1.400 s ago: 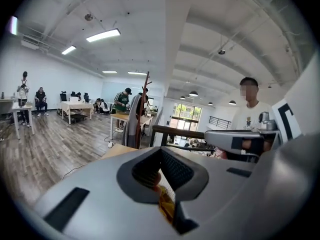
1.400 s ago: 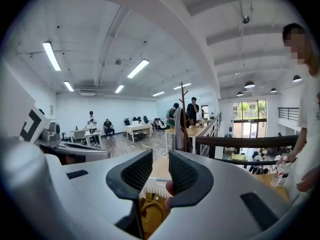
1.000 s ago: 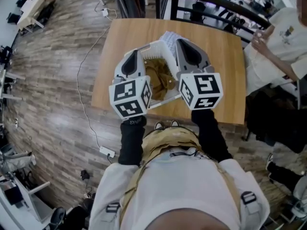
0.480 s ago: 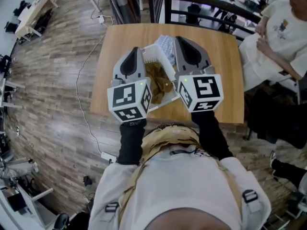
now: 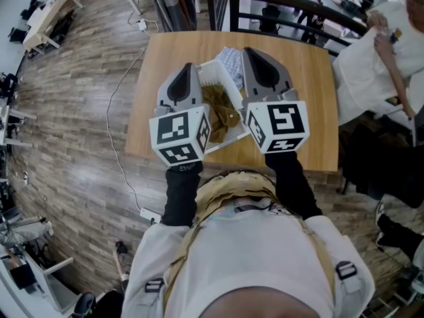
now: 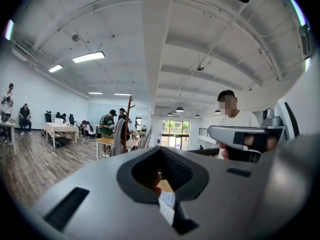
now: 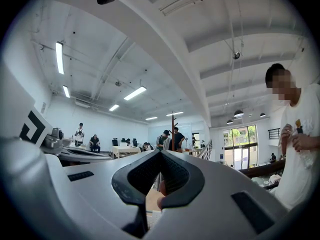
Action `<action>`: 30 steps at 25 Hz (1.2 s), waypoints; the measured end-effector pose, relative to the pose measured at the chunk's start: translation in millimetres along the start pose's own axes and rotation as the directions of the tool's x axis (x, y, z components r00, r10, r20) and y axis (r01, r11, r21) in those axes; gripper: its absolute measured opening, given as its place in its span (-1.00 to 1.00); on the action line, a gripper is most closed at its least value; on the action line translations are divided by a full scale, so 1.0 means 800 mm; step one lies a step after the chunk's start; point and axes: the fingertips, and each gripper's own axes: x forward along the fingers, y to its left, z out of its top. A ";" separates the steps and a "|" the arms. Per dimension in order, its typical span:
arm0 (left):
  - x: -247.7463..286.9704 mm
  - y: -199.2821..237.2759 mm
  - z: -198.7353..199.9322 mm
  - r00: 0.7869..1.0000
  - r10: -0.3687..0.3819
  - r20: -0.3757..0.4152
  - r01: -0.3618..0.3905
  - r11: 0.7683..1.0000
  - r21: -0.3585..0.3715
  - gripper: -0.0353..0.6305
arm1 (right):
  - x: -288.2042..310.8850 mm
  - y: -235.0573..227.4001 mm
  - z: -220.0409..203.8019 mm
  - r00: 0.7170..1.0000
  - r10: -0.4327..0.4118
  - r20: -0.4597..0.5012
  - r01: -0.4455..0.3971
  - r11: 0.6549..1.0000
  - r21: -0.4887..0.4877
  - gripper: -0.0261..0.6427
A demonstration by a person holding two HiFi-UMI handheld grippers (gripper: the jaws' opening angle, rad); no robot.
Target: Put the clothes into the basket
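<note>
A white basket (image 5: 211,73) stands on the wooden table (image 5: 311,98) with brown clothes (image 5: 222,111) piled inside it. A pale checked cloth (image 5: 230,61) lies at the basket's far edge. My left gripper (image 5: 188,67) hovers over the basket's left side and my right gripper (image 5: 256,52) over its right side, both raised above the table. In the left gripper view the left gripper (image 6: 160,149) has its jaws together with nothing gripped. The right gripper (image 7: 159,153) is likewise shut and empty. Both point level, out across the room.
A person in a white shirt (image 5: 374,65) stands at the table's right side. A black railing (image 5: 285,2) and chairs run behind the table. A cable (image 5: 118,91) and a power strip (image 5: 147,212) lie on the wooden floor to the left.
Both grippers stay where they were over the basket, still shut. The view has drifted slightly, and the person at the right has raised an arm.
</note>
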 end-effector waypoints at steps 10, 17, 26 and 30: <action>0.000 -0.009 -0.007 1.000 -0.002 -0.009 0.002 1.000 -0.004 -0.89 | -0.006 -0.001 -0.004 1.000 0.012 -0.001 -0.012 1.000 -0.004 -0.86; -0.002 -0.010 -0.008 1.000 -0.008 -0.017 0.008 1.000 -0.006 -0.89 | -0.012 0.001 0.000 1.000 0.002 0.003 -0.001 1.000 -0.017 -0.86; 0.001 -0.021 -0.018 0.999 -0.016 -0.033 0.015 1.000 -0.005 -0.89 | -0.019 -0.007 -0.007 1.000 -0.008 -0.004 0.008 1.000 -0.013 -0.86; 0.000 -0.023 -0.017 0.999 -0.012 -0.033 0.012 1.000 -0.002 -0.89 | -0.020 -0.008 -0.007 1.000 -0.006 -0.004 0.005 1.000 -0.013 -0.86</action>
